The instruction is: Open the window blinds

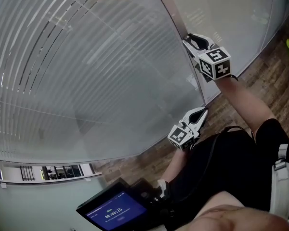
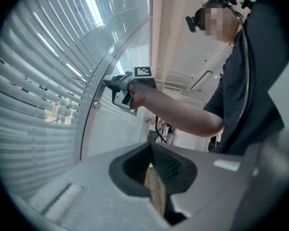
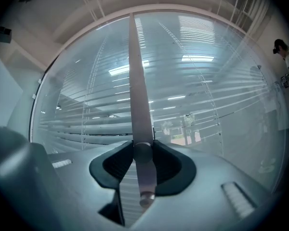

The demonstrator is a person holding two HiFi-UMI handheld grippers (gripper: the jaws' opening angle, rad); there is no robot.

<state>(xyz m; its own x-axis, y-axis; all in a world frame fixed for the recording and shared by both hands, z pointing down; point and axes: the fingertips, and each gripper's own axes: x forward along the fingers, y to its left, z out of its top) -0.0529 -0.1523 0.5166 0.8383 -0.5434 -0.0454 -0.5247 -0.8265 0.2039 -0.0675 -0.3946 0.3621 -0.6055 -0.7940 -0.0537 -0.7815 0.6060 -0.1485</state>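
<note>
Grey slats of the window blinds [image 1: 86, 81] fill most of the head view behind glass, running sideways across the pane. Their upper part is cut off by the picture's edge. The right gripper [image 1: 190, 38] reaches to the window frame, but the blinds' wand cannot be told apart from the frame here. Lower and nearer the body, the left gripper [image 1: 202, 113] points at the same frame, close to the wooden floor [image 1: 260, 71]. A dark screen [image 1: 113, 211] sits at the bottom edge, partly cut off.

In the left gripper view, the left gripper [image 2: 151, 153] has its jaws drawn together at the tips with nothing between them. Only a sliver of floor shows behind. Beyond it, the right gripper [image 2: 106, 83] meets the edge of the blinds [image 2: 33, 90], and its jaws are too small to read.

In the right gripper view, the right gripper [image 3: 143, 148] is clamped on the wand [image 3: 137, 105]. The wand's long axis runs from the top of the picture down through the jaws, leaning slightly. Its capped end sits just past the pads, toward the camera, and its upper end is lost against the ceiling. Behind it, the blinds [image 3: 207, 95] show greenery through the slat gaps.
</note>
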